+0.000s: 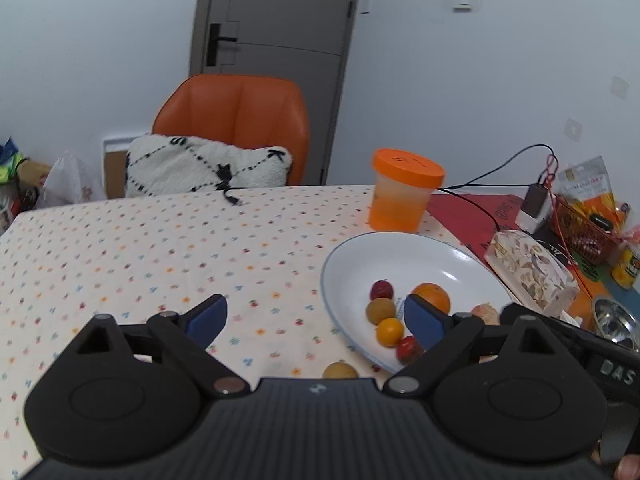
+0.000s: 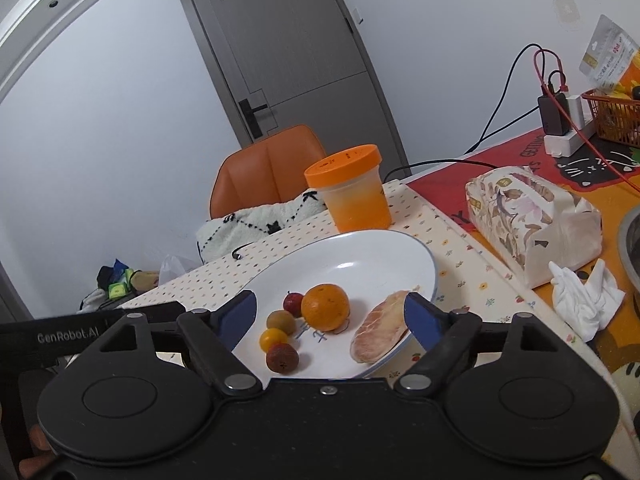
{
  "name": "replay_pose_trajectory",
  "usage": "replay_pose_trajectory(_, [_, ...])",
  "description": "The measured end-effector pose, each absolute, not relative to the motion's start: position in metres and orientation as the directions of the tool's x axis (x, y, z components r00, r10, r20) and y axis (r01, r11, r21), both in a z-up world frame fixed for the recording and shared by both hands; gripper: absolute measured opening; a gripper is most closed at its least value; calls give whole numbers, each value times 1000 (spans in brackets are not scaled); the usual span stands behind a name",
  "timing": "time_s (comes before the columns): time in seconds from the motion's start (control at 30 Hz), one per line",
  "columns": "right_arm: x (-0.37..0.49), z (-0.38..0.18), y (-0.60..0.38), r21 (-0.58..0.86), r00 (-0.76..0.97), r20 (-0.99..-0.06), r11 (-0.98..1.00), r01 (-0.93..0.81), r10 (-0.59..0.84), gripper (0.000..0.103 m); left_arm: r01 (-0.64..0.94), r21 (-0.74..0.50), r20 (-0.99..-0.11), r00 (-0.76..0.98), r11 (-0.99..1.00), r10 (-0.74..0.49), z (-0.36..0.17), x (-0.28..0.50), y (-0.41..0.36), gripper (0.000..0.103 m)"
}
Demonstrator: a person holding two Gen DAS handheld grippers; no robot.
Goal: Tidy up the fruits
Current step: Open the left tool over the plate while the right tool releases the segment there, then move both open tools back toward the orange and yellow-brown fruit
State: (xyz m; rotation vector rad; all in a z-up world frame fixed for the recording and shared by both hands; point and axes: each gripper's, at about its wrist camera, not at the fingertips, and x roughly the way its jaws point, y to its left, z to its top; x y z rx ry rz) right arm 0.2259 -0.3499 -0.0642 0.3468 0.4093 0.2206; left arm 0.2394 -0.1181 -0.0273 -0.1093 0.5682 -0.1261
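Left gripper (image 1: 316, 320): jaws spread wide, nothing between the pads; its right blue pad (image 1: 424, 322) hangs over the near rim of the plate, though contact there cannot be judged.

Right gripper (image 2: 330, 318): jaws wide apart, gripping nothing, straddling the plate's near edge.

White plate (image 2: 360, 252), blue-rimmed, on the spotted tablecloth (image 1: 160, 240). Contents: one orange (image 2: 325, 307); a dark red fruit (image 2: 293, 303) behind it; an olive-brown fruit (image 2: 281, 321); a small yellow fruit (image 2: 273, 339); a rough red fruit (image 2: 282, 358) nearest; a pale peeled citrus segment (image 2: 380, 326) on the right side.

One brown fruit (image 1: 340, 371) lies on the cloth outside the plate, just beside its near rim.

Orange-lidded tub (image 2: 348, 188): upright behind the plate, lid on.

Tissue pack (image 2: 532, 216): right of the plate.
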Motion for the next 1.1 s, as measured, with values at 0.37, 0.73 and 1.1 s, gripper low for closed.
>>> replay_pose_trajectory(0.37, [206,-55,-341,347,906,-351,932,-110,237,103,156,-192,-550,800,969,-238,-25,225,-105,95])
replay_pose_trajectory(0.73, [181,-36,-335,329,905,-355,937,-114,235,103,141,-217,-539,808,966,-239,-12,194,-82,99])
replay_pose_trajectory(1.1, [161,-22,-327,318,901,-360,940,-124,241,103,135,-241,-521,817,961,-246,-1,171,-53,100])
